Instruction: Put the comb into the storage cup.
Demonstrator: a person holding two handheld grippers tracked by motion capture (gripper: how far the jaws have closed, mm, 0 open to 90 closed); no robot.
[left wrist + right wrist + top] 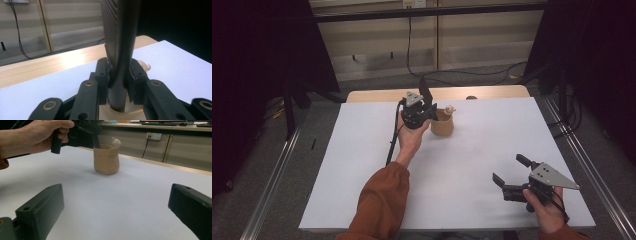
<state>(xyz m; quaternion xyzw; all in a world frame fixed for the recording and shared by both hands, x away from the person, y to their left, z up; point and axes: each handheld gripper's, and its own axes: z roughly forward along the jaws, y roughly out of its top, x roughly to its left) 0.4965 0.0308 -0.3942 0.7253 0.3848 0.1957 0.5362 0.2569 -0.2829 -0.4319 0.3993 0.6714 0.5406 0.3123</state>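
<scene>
A tan soft-sided holder [443, 126] [106, 160] stands at the far middle of the white sheet [472, 165]. A pale wooden knob [450, 108] [115, 142] [144, 65] pokes out of it. My left gripper [429, 112] [119, 72] [85, 126] hovers at the holder's left rim, shut on a black ribbed utensil [425, 91] [120, 37]. The utensil's broad end points up and its lower end dips into the holder [120, 113]. My right gripper [510, 170] [116, 202] rests open near the front right, aimed at the holder, with nothing between its fingers.
The white sheet covers a wooden table [377, 95] whose bare strip shows at the far edge. Metal rails [277, 175] run along both sides on the floor. Cables [472, 75] trail behind the table, and dark curtains hang left and right.
</scene>
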